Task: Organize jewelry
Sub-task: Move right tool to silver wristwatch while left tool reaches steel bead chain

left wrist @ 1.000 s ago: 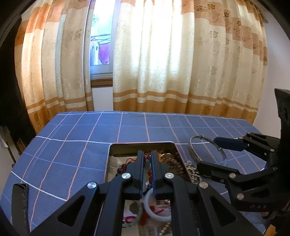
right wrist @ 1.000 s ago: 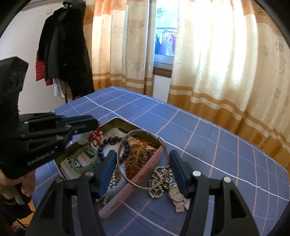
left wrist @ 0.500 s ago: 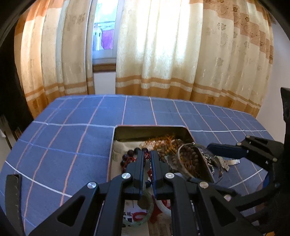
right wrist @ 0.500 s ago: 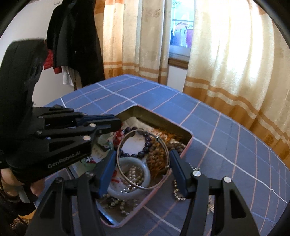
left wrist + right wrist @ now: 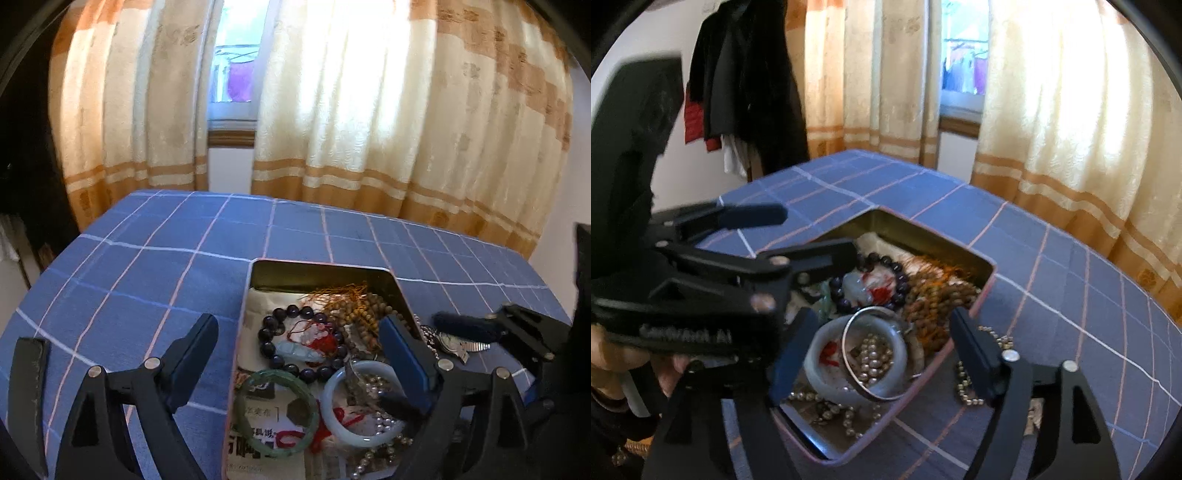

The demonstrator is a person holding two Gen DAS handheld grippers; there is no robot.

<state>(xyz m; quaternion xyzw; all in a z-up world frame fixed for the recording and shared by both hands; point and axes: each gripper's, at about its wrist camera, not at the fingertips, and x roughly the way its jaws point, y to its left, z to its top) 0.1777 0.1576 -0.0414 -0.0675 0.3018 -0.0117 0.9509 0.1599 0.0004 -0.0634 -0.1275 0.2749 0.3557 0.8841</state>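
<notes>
Left gripper (image 5: 299,347): jaws wide apart, having just been opening; nothing is clamped between them. One finger stands over the blue checked tablecloth (image 5: 147,266), the other over the shallow rectangular metal tin with a pink outer rim (image 5: 321,266).

Right gripper (image 5: 875,347): jaws apart, having just been opening. The thin silver metal bangle (image 5: 875,354) lies between them, free of both pads, tilted, resting on the pale grey-white jade bangle (image 5: 827,384) inside the tin.

Tin contents, left wrist view: translucent green jade bangle (image 5: 277,413) at 7 o'clock; dark purple bead bracelet (image 5: 295,339) at centre, ringing a pale carved pendant on red cord (image 5: 306,343); brown wooden bead strand with orange tassel (image 5: 354,306) at 1 o'clock; small silvery pearl beads (image 5: 380,421) at 5 o'clock.

Outside the tin, at its 3 o'clock: a metal wristwatch (image 5: 454,343) on the cloth. In the right wrist view a silvery bead chain (image 5: 967,384) lies just beside the tin's rim.

Background: cream and orange curtains (image 5: 369,110) at 12 o'clock.
</notes>
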